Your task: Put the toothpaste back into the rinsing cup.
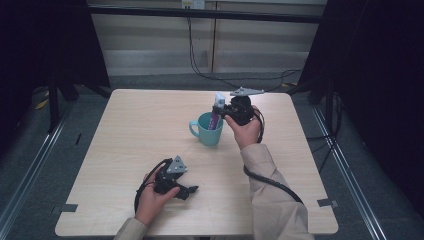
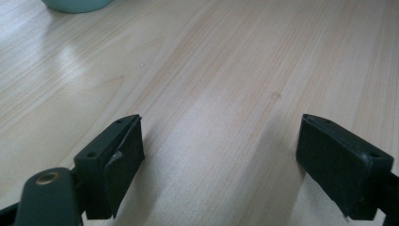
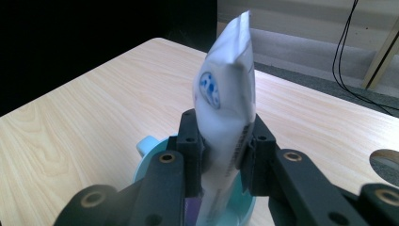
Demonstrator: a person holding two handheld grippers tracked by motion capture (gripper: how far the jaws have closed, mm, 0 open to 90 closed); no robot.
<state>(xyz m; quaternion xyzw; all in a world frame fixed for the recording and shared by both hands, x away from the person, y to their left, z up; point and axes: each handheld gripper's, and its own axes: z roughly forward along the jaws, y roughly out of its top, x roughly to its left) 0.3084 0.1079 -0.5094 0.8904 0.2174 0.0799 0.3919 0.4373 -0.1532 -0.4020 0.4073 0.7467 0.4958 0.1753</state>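
Note:
A teal mug (image 1: 209, 130) stands near the middle of the wooden table (image 1: 130, 130), handle to the left. A white and purple tube (image 1: 217, 111) stands tilted with its lower end inside the mug. My right gripper (image 1: 225, 109) is shut on the tube. In the right gripper view the tube (image 3: 226, 108) rises between the pads (image 3: 194, 155), its crimped end up, over the mug (image 3: 150, 155). My left gripper (image 1: 190, 190) rests low over the table's front, open. The left gripper view has its fingers (image 2: 113, 165) wide apart with bare wood between them and the mug's base (image 2: 75, 4) at the top left.
Black curtains flank both sides. Cables trail over the grey floor behind the table (image 1: 210, 75). Tape marks (image 1: 327, 202) sit at the table's front corners. A metal rail (image 1: 350, 165) runs along the floor on the right.

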